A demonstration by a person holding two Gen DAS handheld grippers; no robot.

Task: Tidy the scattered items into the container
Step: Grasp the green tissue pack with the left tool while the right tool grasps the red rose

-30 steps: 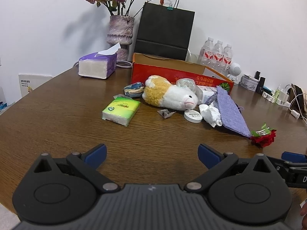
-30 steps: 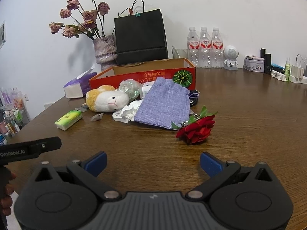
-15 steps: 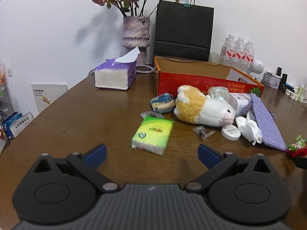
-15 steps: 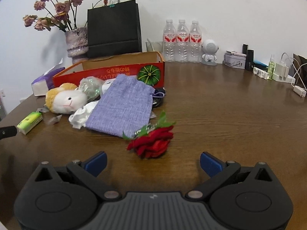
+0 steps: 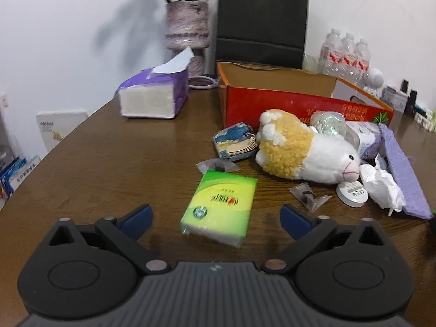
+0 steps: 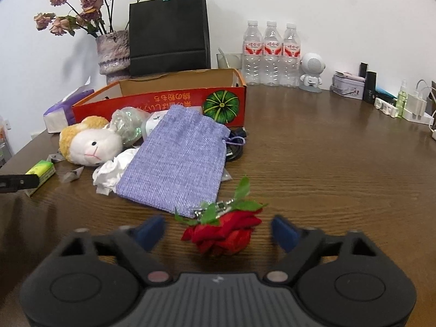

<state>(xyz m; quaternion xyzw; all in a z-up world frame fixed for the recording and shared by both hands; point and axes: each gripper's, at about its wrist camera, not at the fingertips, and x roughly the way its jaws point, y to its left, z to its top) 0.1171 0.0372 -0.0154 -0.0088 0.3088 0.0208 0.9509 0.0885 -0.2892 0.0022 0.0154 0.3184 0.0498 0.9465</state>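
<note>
Left tool (image 5: pixel 215 215), jaws just closing but not touching, straddles the green tissue pack (image 5: pixel 220 207) lying lengthwise ahead on the table (image 5: pixel 109 169); right tool (image 6: pixel 218 230) likewise brackets the red fabric rose (image 6: pixel 222 234).

Along the far edge of the brown wooden table (image 6: pixel 340 163), a black paper bag (image 6: pixel 167 31) stands at 12 o'clock. A mottled vase (image 6: pixel 114 51) of dried roses sits at 11 o'clock. Three water bottles (image 6: pixel 271 54) and a small white robot figure (image 6: pixel 312 72) stand at 1 o'clock.
</note>
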